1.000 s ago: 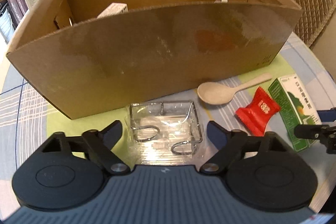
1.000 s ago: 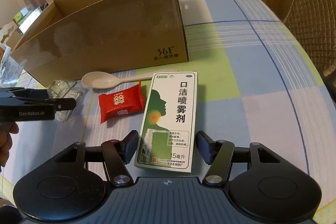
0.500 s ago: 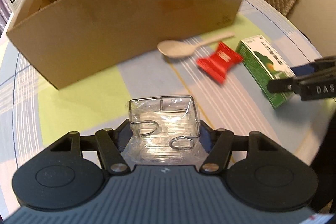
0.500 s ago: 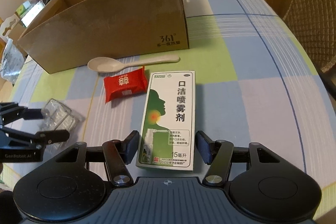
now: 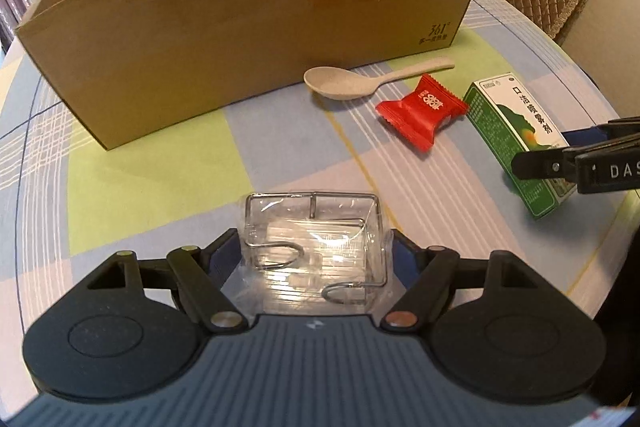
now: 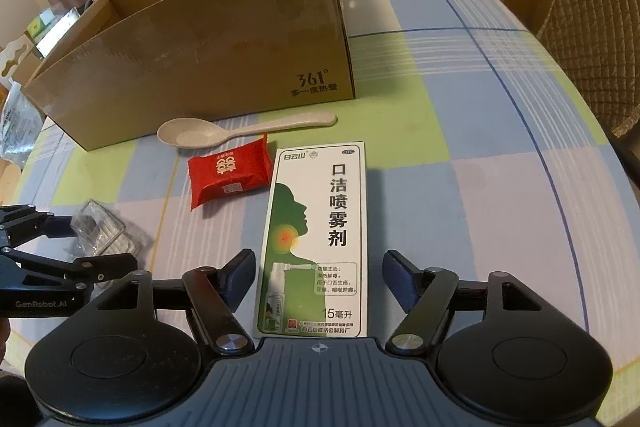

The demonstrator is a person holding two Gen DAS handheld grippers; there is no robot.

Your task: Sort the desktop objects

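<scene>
Both hands are at the pick-up stage of the sorting, judging by how each pair of tongs straddles its own item while the cardboard box (image 5: 256, 39) beyond them waits open-topped on the checked table (image 6: 460, 131). The left tongs (image 5: 314, 247) frame a clear plastic packet holding bent wire hooks (image 5: 314, 247); the packet lies flat on the table between the two blue pads, the jaws are opening at this moment, and although the packet nearly fills the gap, the pads do not appear to press on it, so it reads as released rather than gripped. The right tongs (image 6: 319, 273) stand astride the near end of a green and white throat spray carton (image 6: 318, 235), which lies flat, pointing away toward the box; these jaws are also opening, with clear table showing on either side of the carton, so nothing is clasped. A beige spoon (image 6: 240, 129) and a red sweet wrapper (image 6: 230, 173) lie between the carton and the box wall, still unsorted. The next move probably calls for each pair to close squarely on its item, then lift it over the box rim; the slippery, soft packet will likely need a firm, centred pinch, and the carton a grip across its narrow width.
</scene>
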